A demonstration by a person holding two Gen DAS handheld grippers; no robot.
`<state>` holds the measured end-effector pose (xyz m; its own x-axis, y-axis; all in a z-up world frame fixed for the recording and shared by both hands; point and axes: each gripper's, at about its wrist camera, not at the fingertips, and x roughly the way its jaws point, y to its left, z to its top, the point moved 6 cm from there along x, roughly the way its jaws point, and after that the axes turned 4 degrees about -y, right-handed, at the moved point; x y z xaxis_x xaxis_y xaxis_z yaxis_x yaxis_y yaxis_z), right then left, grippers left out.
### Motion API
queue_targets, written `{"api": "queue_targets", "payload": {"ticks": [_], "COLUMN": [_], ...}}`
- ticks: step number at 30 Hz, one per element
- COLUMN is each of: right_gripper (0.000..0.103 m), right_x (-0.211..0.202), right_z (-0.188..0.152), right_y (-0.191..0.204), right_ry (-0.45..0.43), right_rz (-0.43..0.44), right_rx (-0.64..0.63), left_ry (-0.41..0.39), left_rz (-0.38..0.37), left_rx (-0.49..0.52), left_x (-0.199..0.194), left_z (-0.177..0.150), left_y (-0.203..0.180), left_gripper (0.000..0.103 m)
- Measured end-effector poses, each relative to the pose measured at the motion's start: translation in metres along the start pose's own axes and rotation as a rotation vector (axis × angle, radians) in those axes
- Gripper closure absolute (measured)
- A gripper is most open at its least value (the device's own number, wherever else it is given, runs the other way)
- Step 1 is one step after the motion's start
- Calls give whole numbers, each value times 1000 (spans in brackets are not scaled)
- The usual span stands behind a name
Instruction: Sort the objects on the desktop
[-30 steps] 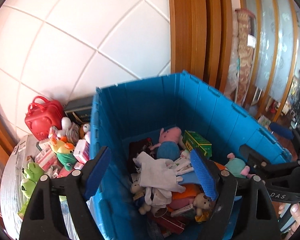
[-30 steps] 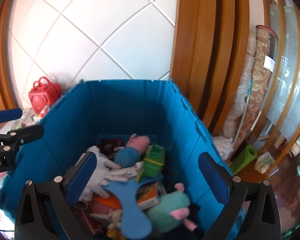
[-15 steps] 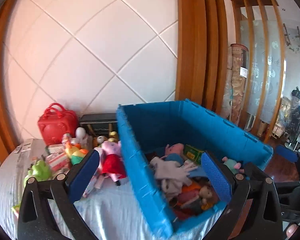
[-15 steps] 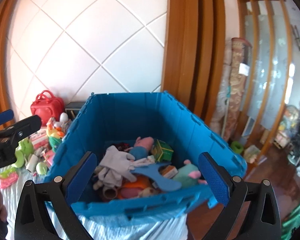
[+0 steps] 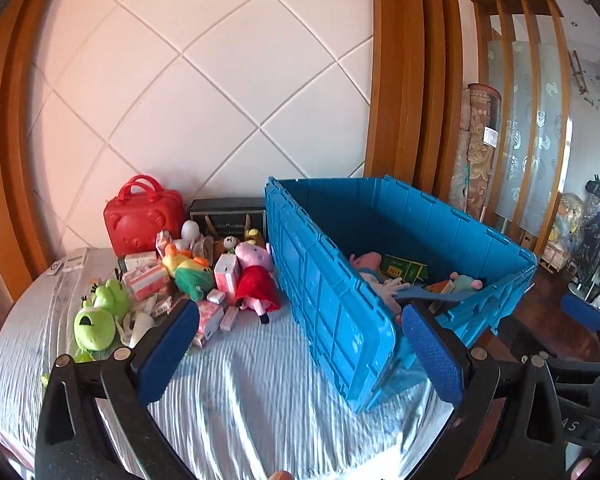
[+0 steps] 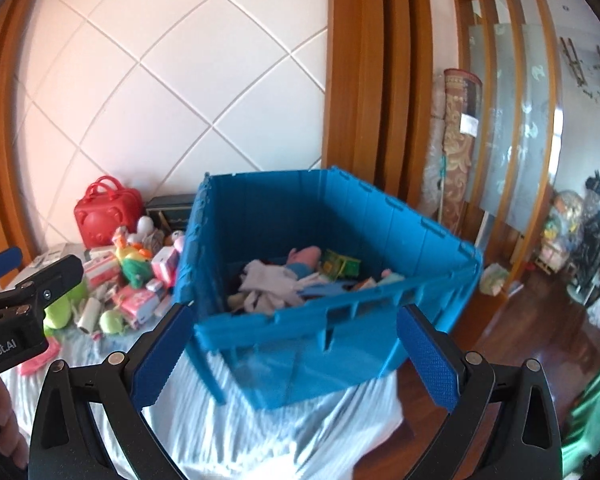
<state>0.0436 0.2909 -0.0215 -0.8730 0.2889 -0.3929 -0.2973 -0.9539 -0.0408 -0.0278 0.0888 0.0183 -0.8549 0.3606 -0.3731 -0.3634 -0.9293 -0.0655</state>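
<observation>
With both our left gripper [image 5: 300,344] and right gripper [image 6: 296,348] held jaws apart and empty, the soft pink pig plush in a red dress [image 5: 256,280] lies beside the blue plastic crate [image 5: 340,300] on the cloth-covered surface [image 5: 240,392], likely light and squashy, best pinched across its body.

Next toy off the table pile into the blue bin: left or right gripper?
Left gripper, probably: open, empty, facing the toy pile beside the blue bin. The right gripper, also open, faces the bin.
</observation>
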Motion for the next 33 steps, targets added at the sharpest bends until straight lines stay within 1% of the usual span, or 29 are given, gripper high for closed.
{"api": "queue_targets", "payload": {"ticks": [3,8,13,21,33], "right_gripper": [0,0,0,0,0], "right_x": [-5,-6,-7,5,18], "right_z": [-7,-12,-8,-3,-2], "right_y": [4,10,17,18,16], "right_ry": [9,20,10,19,35], "right_rz": [-3,2,4,1,12], "right_rx": [6,12,0,-3,-2], "left_ry": [19,39,34,29,52], "left_rz": [24,32,38,49,49], "left_rx": [19,48,48,51,50], "left_x": [-5,-7,-6,0,12], "left_z": [-9,-16,-14,-10,-11], "left_y": [3,6,11,11,7], "left_gripper": [0,0,0,0,0]}}
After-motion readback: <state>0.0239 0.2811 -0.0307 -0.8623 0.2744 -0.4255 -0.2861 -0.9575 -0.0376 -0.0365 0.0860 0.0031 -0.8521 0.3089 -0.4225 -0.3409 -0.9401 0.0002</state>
